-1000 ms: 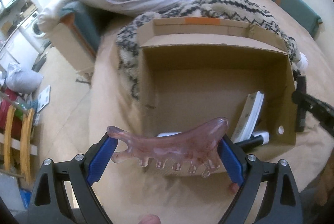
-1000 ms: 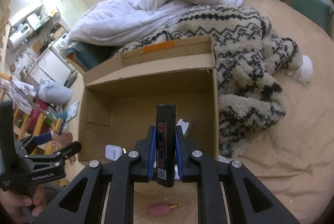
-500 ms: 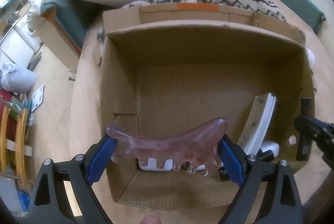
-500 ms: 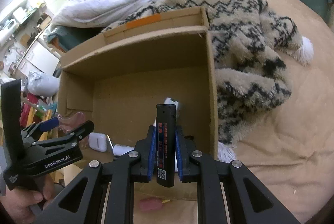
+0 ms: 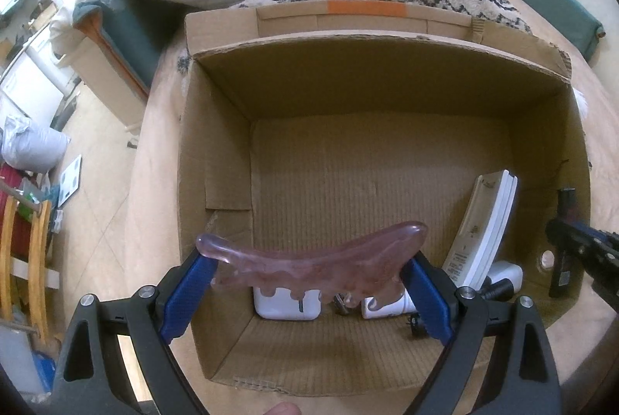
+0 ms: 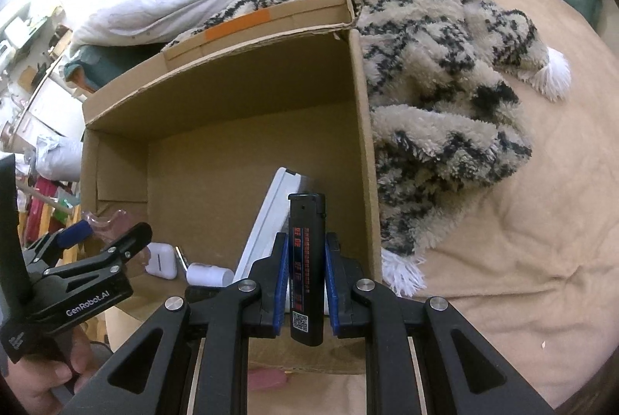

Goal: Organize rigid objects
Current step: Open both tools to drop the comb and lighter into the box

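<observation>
Both grippers have dropped toward the cardboard box (image 5: 216,159) over the last second; a second ago the box sat further off in both views, now its opening fills them. The descent has stopped in the last half second, so both hang over the box's near edge, pointing steeply down into it.

Left gripper (image 5: 309,283): jaws wide apart but clamped end to end on the pink comb-shaped scraper (image 5: 309,260), blue pads on its two tips. The scraper is held flat above the near part of the box floor, not touching it. Grip looks the same as a second ago.

Right gripper (image 6: 306,275): jaws close together, pinching the black lighter (image 6: 305,260) upright between the pads. The lighter is over the near right corner of the box, just inside the right wall, clear of the floor.

Already in the box, along the near wall: white earbud case (image 5: 286,306), small white roll (image 6: 209,275), white flat device (image 5: 483,233) leaning against the right wall, some small dark bits I can't identify.

A pink item (image 6: 265,380) lies outside the box, in front of the near wall, still to collect.

Judgement: both items are in the drop position. Next is to release them, and the lighter may knock the leaning device.
</observation>
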`<state>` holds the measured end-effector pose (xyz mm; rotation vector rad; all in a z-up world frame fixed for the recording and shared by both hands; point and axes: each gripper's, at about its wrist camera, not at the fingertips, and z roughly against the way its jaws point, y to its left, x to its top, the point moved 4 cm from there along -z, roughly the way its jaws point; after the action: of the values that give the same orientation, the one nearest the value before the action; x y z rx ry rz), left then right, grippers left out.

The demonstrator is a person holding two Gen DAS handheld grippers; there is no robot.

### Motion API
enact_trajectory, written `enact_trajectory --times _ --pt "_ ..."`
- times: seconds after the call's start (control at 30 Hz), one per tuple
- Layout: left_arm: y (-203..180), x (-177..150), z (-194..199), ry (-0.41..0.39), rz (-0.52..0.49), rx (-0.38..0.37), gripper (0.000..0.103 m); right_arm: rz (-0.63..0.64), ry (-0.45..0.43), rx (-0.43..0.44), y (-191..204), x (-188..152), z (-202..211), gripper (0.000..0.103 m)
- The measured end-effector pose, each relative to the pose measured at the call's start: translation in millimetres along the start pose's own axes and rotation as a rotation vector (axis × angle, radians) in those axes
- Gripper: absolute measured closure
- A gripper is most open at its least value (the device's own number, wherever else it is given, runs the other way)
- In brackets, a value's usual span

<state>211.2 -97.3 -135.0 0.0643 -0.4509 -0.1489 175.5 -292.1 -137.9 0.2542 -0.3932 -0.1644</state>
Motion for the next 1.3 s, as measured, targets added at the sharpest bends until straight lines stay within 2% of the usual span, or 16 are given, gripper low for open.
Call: enact_trajectory --times 0.43,0.5,0.57,0.6,0.63,0.67,0.7,0.73,0.77,0.87,1.17,1.3 --pt "0.0 -0.6 0.5 0.006 0.009 -0.025 0.010 -0.012 0.008 0.018 -0.1 0.0 -0.4 0.085" --pt "-1.3 -1.5 0.7 0.012 0.015 -0.049 0.002 -0.023 0.011 0.042 0.0 0.0 -0.5 0.085" --pt "-0.4 -1.4 2.9 0.004 0.031 -0.059 0.000 -0.028 0.008 0.049 0.6 0.9 0.1 0.085" --pt "0.8 -0.9 3.8 -0.001 0.036 -0.055 0.000 -0.034 0.009 0.054 1.0 1.6 0.3 0.083" --pt "2.2 -0.1 4.9 -0.008 0.044 -0.051 0.000 -0.040 0.007 0.065 1.5 1.9 0.9 0.074" --pt "4.0 0.7 5.8 -0.013 0.054 -0.056 0.000 -0.049 0.003 0.084 1.9 2.7 2.0 0.058" --pt "4.8 1.2 5.8 -0.010 0.060 -0.065 0.000 -0.056 -0.001 0.124 3.7 3.5 3.2 0.050" --pt "5.4 1.6 6.0 -0.009 0.065 -0.070 0.000 -0.061 -0.003 0.148 5.9 4.0 4.6 0.038" --pt "5.8 1.9 6.1 -0.009 0.068 -0.071 0.000 -0.055 -0.007 0.156 8.8 4.5 6.0 0.032" --pt "5.8 2.3 6.3 -0.007 0.068 -0.070 0.000 -0.013 -0.032 0.137 16.7 5.2 9.9 0.025" --pt "7.3 4.5 12.3 -0.030 0.080 -0.093 0.000 -0.051 -0.035 0.152 14.1 8.8 9.8 0.024" --pt "7.2 2.4 6.5 0.000 0.083 -0.096 0.000 -0.052 -0.036 0.148 9.8 6.6 13.1 0.024"
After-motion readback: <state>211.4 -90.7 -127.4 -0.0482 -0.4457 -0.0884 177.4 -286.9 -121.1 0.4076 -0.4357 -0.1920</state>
